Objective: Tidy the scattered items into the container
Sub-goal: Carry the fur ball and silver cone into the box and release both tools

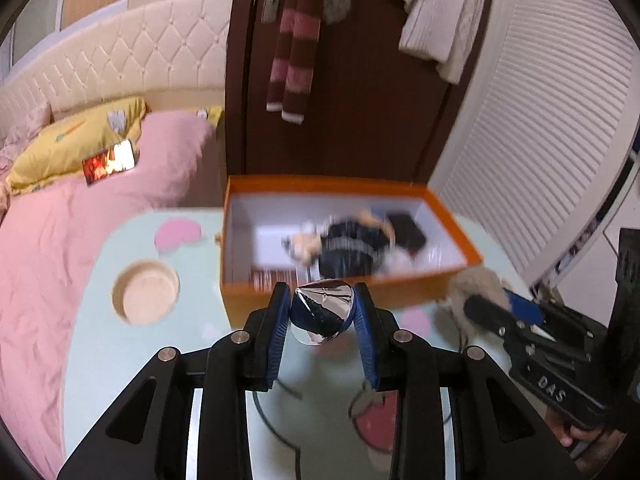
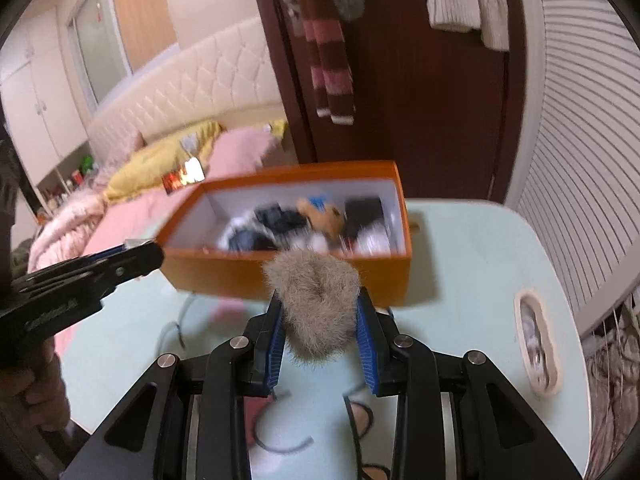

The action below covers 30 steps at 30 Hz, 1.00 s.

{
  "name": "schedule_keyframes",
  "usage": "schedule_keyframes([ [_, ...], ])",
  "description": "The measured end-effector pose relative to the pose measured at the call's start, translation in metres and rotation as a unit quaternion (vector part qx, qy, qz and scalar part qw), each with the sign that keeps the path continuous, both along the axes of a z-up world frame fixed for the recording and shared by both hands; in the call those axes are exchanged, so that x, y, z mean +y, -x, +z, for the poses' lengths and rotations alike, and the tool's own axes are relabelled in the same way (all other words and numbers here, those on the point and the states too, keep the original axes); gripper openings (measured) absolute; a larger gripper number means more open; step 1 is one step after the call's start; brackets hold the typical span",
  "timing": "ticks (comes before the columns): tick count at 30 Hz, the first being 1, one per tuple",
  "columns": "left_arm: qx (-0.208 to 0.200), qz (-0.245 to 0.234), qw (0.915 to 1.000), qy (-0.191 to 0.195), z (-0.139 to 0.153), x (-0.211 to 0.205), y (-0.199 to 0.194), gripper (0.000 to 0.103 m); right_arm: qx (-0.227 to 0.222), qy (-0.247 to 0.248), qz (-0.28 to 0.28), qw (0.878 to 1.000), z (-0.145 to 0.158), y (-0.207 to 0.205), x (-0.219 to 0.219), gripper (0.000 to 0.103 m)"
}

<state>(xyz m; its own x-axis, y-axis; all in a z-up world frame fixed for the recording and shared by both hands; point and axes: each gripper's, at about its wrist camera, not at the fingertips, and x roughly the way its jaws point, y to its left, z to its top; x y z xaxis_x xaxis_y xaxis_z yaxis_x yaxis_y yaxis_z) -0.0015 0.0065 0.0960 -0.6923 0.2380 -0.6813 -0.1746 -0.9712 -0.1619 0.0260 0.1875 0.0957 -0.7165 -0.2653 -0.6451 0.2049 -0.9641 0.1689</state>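
An open orange box (image 1: 280, 292) with white inside stands on the pale green table; it also shows in the right wrist view (image 2: 224, 276). Inside lie a small doll in dark clothes (image 1: 344, 244) and a black item (image 1: 408, 232). My left gripper (image 1: 322, 312) is shut on a shiny silver and dark blue wrapped ball (image 1: 322, 314), held just short of the box's near wall. My right gripper (image 2: 318, 312) is shut on a grey-beige fur pom-pom (image 2: 316, 304), held before the box's near wall. The pom-pom (image 1: 474, 286) and right gripper show at right in the left wrist view.
The pale green table (image 1: 132, 360) has a round hole (image 1: 146, 298) on its left and an oval hole (image 2: 536, 348) on its right. A bed with pink bedding (image 1: 80, 216) lies to the left. A dark door (image 1: 360, 120) with hanging scarves stands behind the box.
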Motion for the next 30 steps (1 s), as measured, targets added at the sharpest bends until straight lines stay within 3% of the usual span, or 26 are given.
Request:
schedule_keyframes([
  [6, 0.000, -0.010, 0.9999, 0.002, 0.009, 0.003, 0.038, 0.033, 0.020, -0.013, -0.002, 1.000, 0.014, 0.034, -0.012, 0.031],
  [12, -0.022, -0.005, 0.9996, 0.015, -0.005, 0.006, 0.073, 0.033, 0.004, -0.015, -0.008, 1.000, 0.007, 0.070, -0.018, 0.031],
  [25, -0.047, -0.006, 0.9987, 0.018, -0.023, 0.009, 0.091, 0.033, -0.019, -0.016, -0.015, 1.000, -0.009, 0.092, -0.018, 0.033],
  [27, -0.054, 0.000, 0.9984, 0.017, -0.024, 0.007, 0.091, 0.039, -0.013, -0.018, -0.019, 1.000, -0.008, 0.091, -0.017, 0.040],
  [29, -0.050, 0.007, 0.9984, 0.025, -0.022, 0.007, 0.088, 0.067, -0.005, -0.021, -0.025, 0.999, -0.006, 0.089, -0.016, 0.062],
  [30, -0.041, 0.007, 0.9987, 0.030, -0.021, 0.007, 0.085, 0.072, -0.002, -0.023, -0.030, 0.999, -0.005, 0.088, -0.015, 0.066],
])
